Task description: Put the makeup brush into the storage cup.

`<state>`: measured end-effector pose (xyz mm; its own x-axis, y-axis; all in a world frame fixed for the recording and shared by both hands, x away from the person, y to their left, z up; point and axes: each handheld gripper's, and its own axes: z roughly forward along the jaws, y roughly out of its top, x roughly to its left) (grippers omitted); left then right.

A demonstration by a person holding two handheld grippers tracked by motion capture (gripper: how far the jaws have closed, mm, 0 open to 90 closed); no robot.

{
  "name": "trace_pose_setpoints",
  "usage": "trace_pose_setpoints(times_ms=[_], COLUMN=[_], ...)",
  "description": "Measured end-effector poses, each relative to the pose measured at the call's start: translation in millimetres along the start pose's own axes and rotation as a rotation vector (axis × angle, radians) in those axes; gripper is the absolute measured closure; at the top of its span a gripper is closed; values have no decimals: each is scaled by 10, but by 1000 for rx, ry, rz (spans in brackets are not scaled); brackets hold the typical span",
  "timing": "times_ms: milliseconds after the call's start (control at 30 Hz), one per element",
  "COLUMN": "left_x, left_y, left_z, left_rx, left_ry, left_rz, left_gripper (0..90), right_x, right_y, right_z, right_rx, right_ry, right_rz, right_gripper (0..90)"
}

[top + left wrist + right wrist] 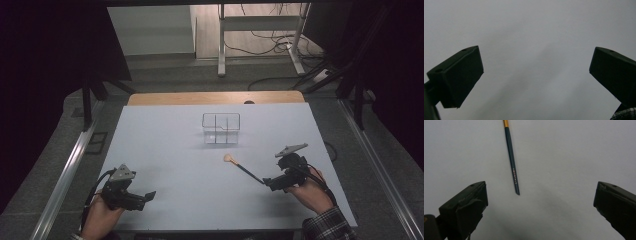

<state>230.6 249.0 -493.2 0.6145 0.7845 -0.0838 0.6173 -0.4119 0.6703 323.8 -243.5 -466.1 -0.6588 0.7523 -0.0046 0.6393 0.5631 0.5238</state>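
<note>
A pale tabletop (pixel 165 165) fills mid-frame, with grey floor and cables beyond. The brush (pixel 243 169) lies right of centre, diagonal, bristles toward upper left, handle tip before the right hand-held gripper (pixel 268 182), jaws wide, empty. Left hand-held gripper (pixel 149 196) equally agape

A clear divided container (pixel 221 128) is seen upright at the far middle of the pale worktop (pixel 165 150). Cables (pixel 272 42) are noted on the floor beyond.
</note>
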Motion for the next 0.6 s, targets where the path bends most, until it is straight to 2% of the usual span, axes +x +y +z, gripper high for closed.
trace_pose_setpoints(times_ms=[267,600], left_x=[-1,-2], left_y=[0,0], left_z=[4,5], left_rx=[2,7], left_ry=[0,0], left_rz=[-1,1], left_gripper=[0,0], right_x=[2,27], right_y=[74,142], right_z=[31,84], right_rx=[3,14], right_ry=[-13,-4], right_rz=[-10,-20], right_gripper=[0,0])
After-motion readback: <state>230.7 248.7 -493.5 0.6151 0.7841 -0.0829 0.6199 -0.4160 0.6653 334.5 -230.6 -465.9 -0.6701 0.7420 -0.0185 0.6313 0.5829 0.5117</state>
